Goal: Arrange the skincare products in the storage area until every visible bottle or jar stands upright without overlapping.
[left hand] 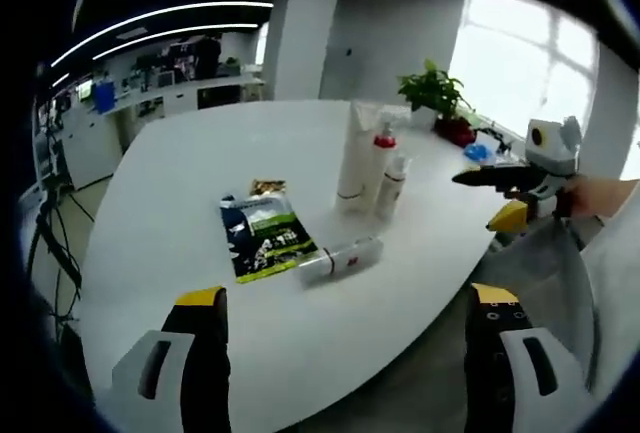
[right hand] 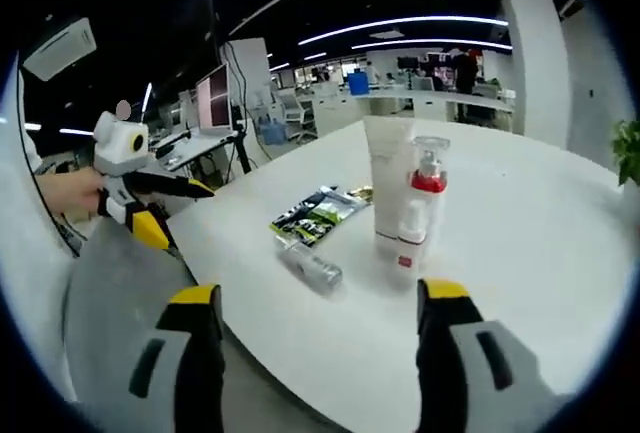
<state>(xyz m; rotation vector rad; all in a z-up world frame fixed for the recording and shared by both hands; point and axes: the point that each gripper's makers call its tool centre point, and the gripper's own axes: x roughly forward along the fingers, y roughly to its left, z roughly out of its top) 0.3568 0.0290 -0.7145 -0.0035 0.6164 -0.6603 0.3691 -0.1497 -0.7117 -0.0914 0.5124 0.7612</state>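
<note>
On the white table (left hand: 180, 183) three skincare products stand upright close together: a tall white tube (left hand: 354, 153), a pump bottle with a red collar (left hand: 383, 158) and a small white bottle (left hand: 392, 185). A clear bottle (left hand: 340, 259) lies on its side in front of them. The same group appears in the right gripper view: tube (right hand: 387, 185), pump bottle (right hand: 425, 193), small bottle (right hand: 408, 238) and lying bottle (right hand: 310, 265). My left gripper (left hand: 345, 313) is open, short of the table edge. My right gripper (right hand: 318, 303) is open too, near the table edge, holding nothing.
A dark green printed pouch (left hand: 262, 233) lies flat beside the lying bottle, also pouch (right hand: 317, 213). A potted plant (left hand: 437, 93) stands at the far table edge. The right gripper (left hand: 520, 178) enters the left gripper view; the left gripper (right hand: 135, 188) shows at left in the right gripper view.
</note>
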